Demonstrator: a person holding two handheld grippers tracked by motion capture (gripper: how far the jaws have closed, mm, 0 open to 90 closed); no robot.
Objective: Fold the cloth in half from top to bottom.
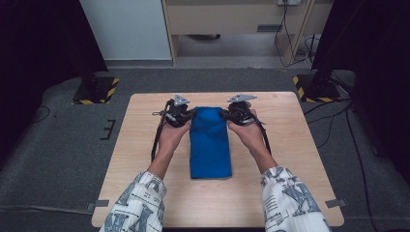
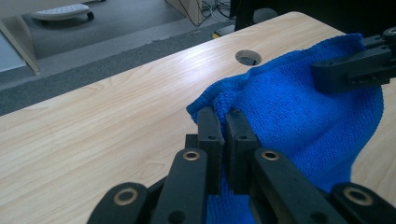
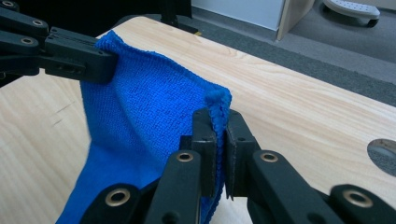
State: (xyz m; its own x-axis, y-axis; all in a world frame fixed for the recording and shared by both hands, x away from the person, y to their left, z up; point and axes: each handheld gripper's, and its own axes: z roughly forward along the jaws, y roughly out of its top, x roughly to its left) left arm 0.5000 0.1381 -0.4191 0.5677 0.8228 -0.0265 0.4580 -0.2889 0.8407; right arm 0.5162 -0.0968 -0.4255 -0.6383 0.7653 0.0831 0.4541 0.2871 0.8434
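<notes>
The blue cloth [image 1: 210, 142] lies lengthwise on the table [image 1: 140, 145], its far end seemingly raised off the wood. The left claw [image 2: 223, 122] pinches the far left corner, and the right claw [image 3: 218, 122] pinches the far right corner, jaws pressed together on the fabric.

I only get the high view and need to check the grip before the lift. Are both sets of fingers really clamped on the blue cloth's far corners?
Observer: Yes. In the left gripper view the left gripper has its fingers pinched shut on one corner of the blue cloth.
Operator: And the right one?
Observer: The right gripper is shut on the other corner; a small tuft of cloth edge pokes up between its fingers.
Operator: Is the far edge off the table?
Observer: Yes, it hangs between the grippers and sags above the table.
</notes>
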